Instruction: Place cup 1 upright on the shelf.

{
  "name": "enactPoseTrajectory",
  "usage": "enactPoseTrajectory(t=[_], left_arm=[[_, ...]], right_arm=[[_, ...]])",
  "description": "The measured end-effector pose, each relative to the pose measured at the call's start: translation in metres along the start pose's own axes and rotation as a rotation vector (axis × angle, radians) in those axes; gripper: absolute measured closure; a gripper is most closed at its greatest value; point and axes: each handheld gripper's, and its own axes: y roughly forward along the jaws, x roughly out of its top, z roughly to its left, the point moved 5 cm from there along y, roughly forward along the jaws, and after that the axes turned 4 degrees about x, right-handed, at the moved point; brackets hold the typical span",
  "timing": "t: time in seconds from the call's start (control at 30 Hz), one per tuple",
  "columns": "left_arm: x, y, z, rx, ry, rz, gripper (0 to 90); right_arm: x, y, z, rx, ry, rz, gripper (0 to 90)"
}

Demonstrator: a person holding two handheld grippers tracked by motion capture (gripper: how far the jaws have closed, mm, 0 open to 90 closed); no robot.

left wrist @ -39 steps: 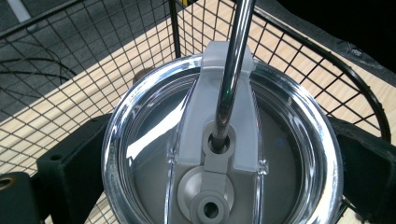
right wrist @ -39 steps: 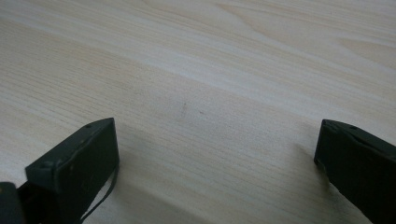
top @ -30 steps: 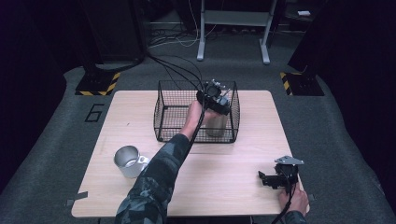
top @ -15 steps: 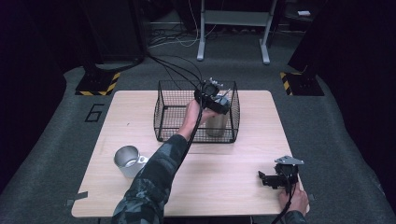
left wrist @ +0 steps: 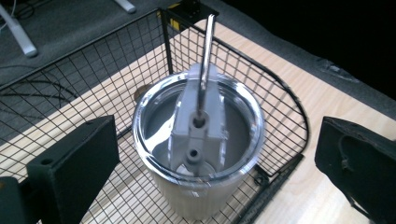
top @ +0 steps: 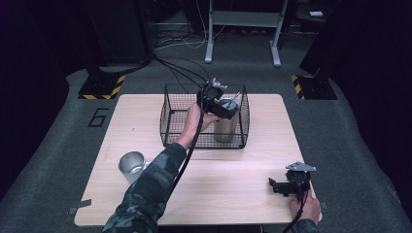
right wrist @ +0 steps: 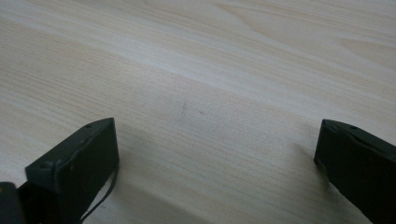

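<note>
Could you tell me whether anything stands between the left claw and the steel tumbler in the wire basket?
Nothing visible does. The left claw hangs open above the tumbler, one jaw on each side of its lidded top. The straw rises from the lid between the jaws. The basket walls stand around the tumbler, not above it.

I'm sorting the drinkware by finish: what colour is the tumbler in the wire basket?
Silvery steel, with a clear lid; the tumbler shows best in the left gripper view.

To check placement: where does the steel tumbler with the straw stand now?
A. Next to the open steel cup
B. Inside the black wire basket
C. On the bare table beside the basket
B: the lidded steel tumbler with metal straw stands inside the black wire basket, mesh around it.
</note>
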Motion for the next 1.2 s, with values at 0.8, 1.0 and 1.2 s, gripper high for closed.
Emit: enactPoseTrajectory(t=[0.8,1.0,1.2], left_arm=[[-0.054,-0.075,0.004,0.058,0.051,-0.021,0.1],[-0.072,-0.089,0.006,0.081,0.033,-0.027,0.2],[-0.089,-0.108,0.011,0.095,0.008,-0.039,0.2]], right_arm=[[0.0,0.0,-0.001,0.0,-0.009,0.001,0.0],[0.0,0.0,-0.001,0.0,-0.009,0.001,0.0],[0.0,0.0,-0.001,0.0,-0.009,0.0,0.0]])
